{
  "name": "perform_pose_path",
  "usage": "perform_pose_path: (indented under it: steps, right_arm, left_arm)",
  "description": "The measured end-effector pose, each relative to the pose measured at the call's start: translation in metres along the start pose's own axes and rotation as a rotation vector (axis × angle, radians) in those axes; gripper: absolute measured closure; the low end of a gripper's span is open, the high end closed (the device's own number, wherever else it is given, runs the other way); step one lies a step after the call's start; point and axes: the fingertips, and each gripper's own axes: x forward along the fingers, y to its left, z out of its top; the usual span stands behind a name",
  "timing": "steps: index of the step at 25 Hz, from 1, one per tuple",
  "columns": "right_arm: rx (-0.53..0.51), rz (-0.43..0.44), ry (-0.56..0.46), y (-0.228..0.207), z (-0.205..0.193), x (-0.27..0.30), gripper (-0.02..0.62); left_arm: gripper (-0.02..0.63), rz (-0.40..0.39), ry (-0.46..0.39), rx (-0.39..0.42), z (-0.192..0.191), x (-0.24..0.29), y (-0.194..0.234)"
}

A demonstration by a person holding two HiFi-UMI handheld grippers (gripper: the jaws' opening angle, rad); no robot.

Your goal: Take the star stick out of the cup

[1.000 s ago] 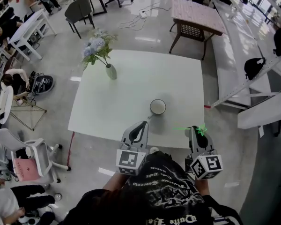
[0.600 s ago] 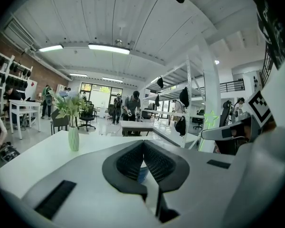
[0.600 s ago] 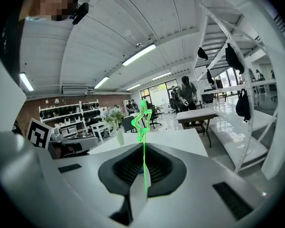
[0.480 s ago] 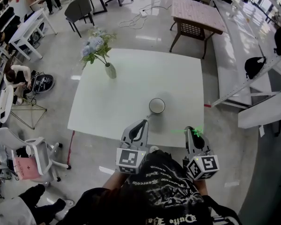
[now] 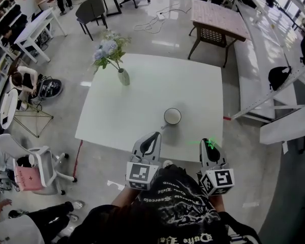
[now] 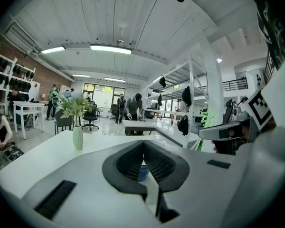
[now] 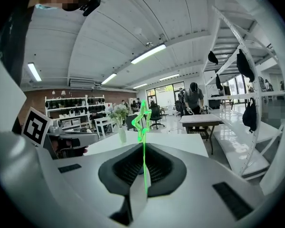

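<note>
The cup (image 5: pixel 172 116), round and white-rimmed, stands on the white table (image 5: pixel 142 100) toward its near right. Clear of the cup, the green star stick (image 5: pixel 210 144) sits in my right gripper (image 5: pixel 208 142), which is shut on it over the table's near edge. In the right gripper view the stick (image 7: pixel 143 122) rises straight up between the closed jaws, star on top. My left gripper (image 5: pixel 153 135) hovers shut and empty, just short of the cup. In the left gripper view the cup (image 6: pixel 142 171) shows bluish behind the jaws, and the star (image 6: pixel 208 119) glows at the right.
A pale green vase with flowers (image 5: pixel 123 77) stands at the table's far left corner. A wooden side table (image 5: pixel 218 19) and a white bench (image 5: pixel 254 85) lie beyond, to the right. A white chair (image 5: pixel 38 169) and people at desks fill the floor on the left.
My right gripper has drifted slightly left and back toward my body with the star stick. The left gripper and the cup stay where they were.
</note>
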Motion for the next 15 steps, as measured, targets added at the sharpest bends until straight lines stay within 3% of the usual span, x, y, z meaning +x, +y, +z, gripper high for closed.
perform_pose_path:
  steps: [8,15]
  right_arm:
    - [-0.089,0.025,0.002,0.013,0.006,0.010,0.580]
    - [-0.107,0.031,0.006,0.015,0.005,0.013,0.580]
  left_arm:
    - [0.586,0.048,-0.014,-0.010,0.002,-0.009,0.016]
    - [0.586,0.031,-0.022,0.002,0.002,-0.011,0.012]
